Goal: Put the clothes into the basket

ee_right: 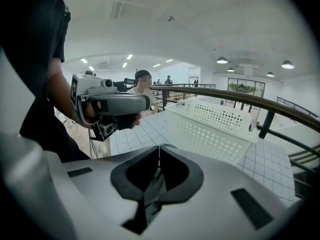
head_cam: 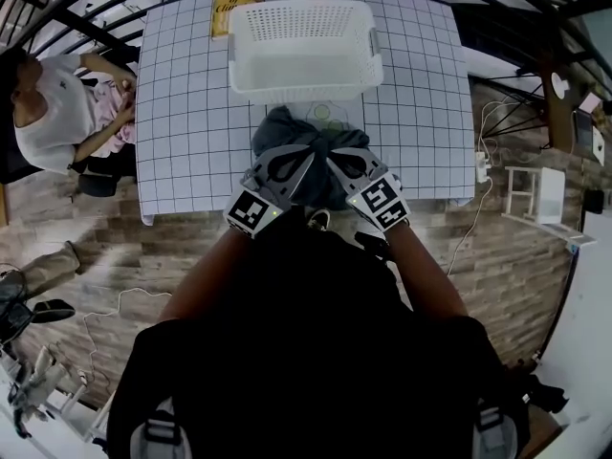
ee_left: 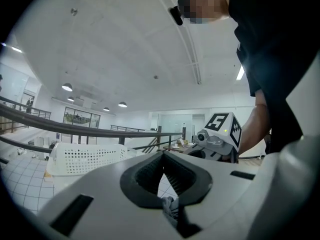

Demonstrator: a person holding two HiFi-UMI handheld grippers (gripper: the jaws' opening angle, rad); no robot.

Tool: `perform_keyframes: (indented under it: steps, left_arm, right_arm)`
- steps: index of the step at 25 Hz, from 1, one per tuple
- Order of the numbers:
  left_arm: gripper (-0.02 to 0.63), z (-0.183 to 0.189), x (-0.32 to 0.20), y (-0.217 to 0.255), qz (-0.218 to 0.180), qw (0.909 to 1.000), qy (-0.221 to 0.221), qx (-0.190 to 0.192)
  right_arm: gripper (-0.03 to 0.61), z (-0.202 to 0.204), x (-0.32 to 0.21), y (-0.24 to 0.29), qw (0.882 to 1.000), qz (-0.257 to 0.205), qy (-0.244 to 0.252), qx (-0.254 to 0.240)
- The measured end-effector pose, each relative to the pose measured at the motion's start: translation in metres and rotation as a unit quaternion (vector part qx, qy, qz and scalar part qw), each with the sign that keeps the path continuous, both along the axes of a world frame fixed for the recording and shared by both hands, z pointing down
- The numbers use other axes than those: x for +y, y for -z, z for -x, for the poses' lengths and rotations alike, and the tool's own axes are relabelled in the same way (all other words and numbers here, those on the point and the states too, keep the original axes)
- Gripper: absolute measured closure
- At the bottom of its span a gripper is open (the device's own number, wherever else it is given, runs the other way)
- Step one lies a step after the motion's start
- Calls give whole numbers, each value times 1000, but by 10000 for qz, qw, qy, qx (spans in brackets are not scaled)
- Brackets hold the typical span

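A dark grey-blue garment (head_cam: pixel 289 132) hangs bunched over the near part of the checked table (head_cam: pixel 191 113), just in front of the white perforated basket (head_cam: pixel 304 46). My left gripper (head_cam: pixel 302 161) and right gripper (head_cam: pixel 332 159) are side by side at its near edge, each shut on its fabric. A pinch of grey cloth (ee_left: pixel 168 204) shows between the closed jaws of the left gripper (ee_left: pixel 163 159). Dark cloth (ee_right: pixel 151 194) sits in the closed jaws of the right gripper (ee_right: pixel 159 149). The basket (ee_left: pixel 85 159) (ee_right: pixel 215 124) stands beyond both.
A yellow book (head_cam: pixel 236 6) lies at the table's back left, beside the basket. A person in white (head_cam: pixel 48 113) sits left of the table. A power strip (head_cam: pixel 481 165) with a cable and a small white stool (head_cam: pixel 535 194) are on the floor to the right.
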State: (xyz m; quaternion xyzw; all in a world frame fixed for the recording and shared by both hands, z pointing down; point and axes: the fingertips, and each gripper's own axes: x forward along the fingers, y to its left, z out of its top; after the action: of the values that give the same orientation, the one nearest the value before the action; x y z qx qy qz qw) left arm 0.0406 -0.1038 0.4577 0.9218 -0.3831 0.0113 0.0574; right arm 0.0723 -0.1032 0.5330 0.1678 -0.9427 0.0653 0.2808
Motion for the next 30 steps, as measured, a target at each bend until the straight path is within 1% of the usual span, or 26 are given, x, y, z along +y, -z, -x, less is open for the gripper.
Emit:
perform_keyframes:
  steps: [7,11,12,14,15,17,19,22,25,30]
  left_arm:
    - [611,7,-19,-22,84,9999,-71,2]
    - [611,16,-31,-39,196,9998,35,63]
    - [611,18,-34,-43,206,9998,43,40]
    - [611,20,-37,-49,207,9998,43,-3]
    - [611,20,-38,-52,188,9998,37,-30]
    - [611,19,-39,-58,153,9998,14,-92]
    - [611,18,-42,-61,125,9999,19,-70]
    - [611,19,-48,-66,117,9999,48,1]
    - [611,22,-55,-70,115,9998,101,81]
    - [611,26,-60,-79,105,9998,148,63]
  right_arm:
    - [561,9,-14,-43,9971,307,321,613]
    - [556,16,-24,-73,9918,439,626,1026]
    - [540,17,-27,-79,9899,490,692,1133]
    - [474,17,-32,-90,9855,587,806,1373]
    - [462,18,-34,-94,9837,617,859,1455]
    - [462,20,-35,-103,9820,697,935,1489]
    - [460,22,-35,-111,9807,784,993,1494]
    - [450,23,-39,-119,9760,771,1136,1693]
    - [404,28,-41,-127,9691,809,1380,1879]
    - [338,34,-41,-142,9548,890,1806,2187]
